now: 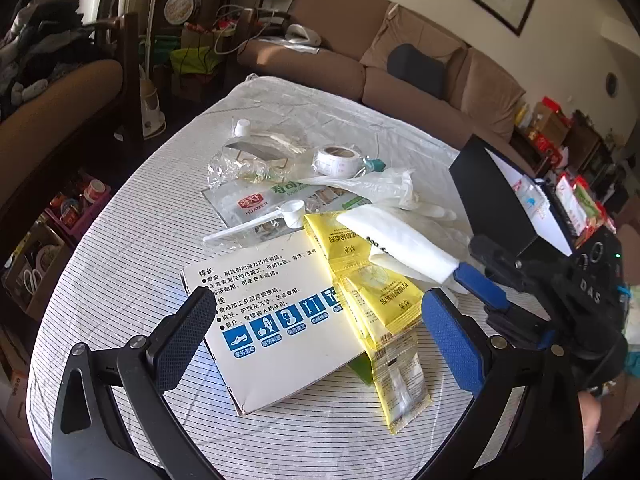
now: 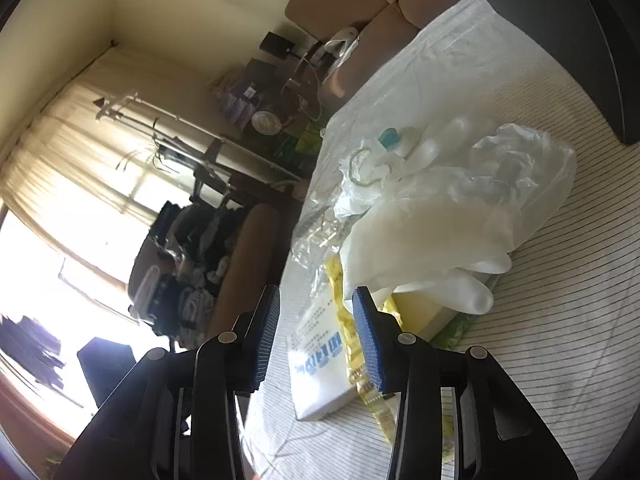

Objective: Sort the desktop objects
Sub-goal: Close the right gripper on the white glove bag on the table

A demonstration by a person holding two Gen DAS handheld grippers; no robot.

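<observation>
Box (image 1: 280, 320): I read the heading 特长 above bulleted Chinese lines, and a row of blue icon squares with captions too small to read.
Pouch (image 1: 256, 204): I read "HUAMER" under a red logo, beside large green Chinese characters, partly covered.
Yellow sachets (image 1: 380, 300): Chinese print, upside down to me; not legible.
Right gripper (image 1: 472, 276): I read "DAS" on its black body.
Tape roll (image 1: 336, 160): faint marks, unreadable.
</observation>
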